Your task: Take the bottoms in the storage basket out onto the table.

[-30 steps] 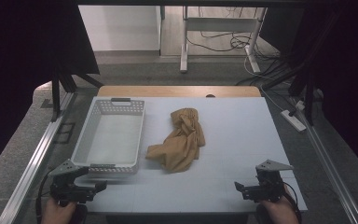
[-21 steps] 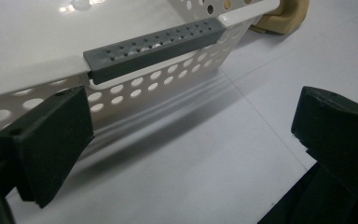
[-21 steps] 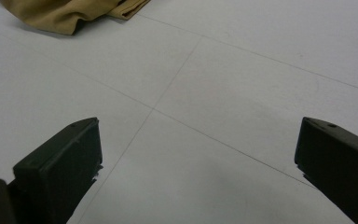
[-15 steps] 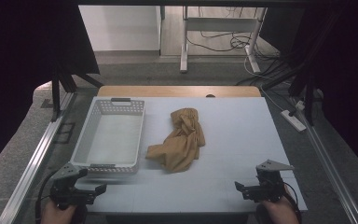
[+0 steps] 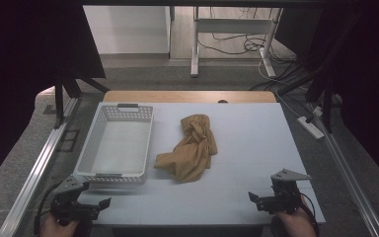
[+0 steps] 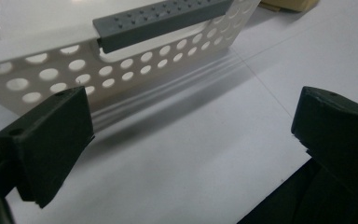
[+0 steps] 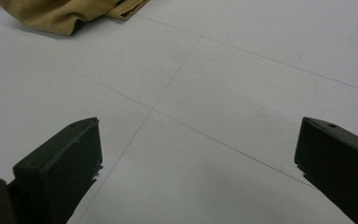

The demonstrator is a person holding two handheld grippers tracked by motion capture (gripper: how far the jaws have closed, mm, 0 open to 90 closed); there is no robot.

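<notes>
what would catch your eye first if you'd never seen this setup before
The crumpled tan cloth lying mid-table stands out most against the pale table. Just left of it sits an empty white perforated basket with grey handles. At the near edge, the left gripper and the right gripper rest with jaws wide open, holding nothing.

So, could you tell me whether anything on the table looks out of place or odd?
Only the tan cloth: it lies crumpled in a loose heap on the white table, beside the white basket, not in it. The basket sits square and looks intact. Both the left gripper and right gripper are open, apart from it.
</notes>
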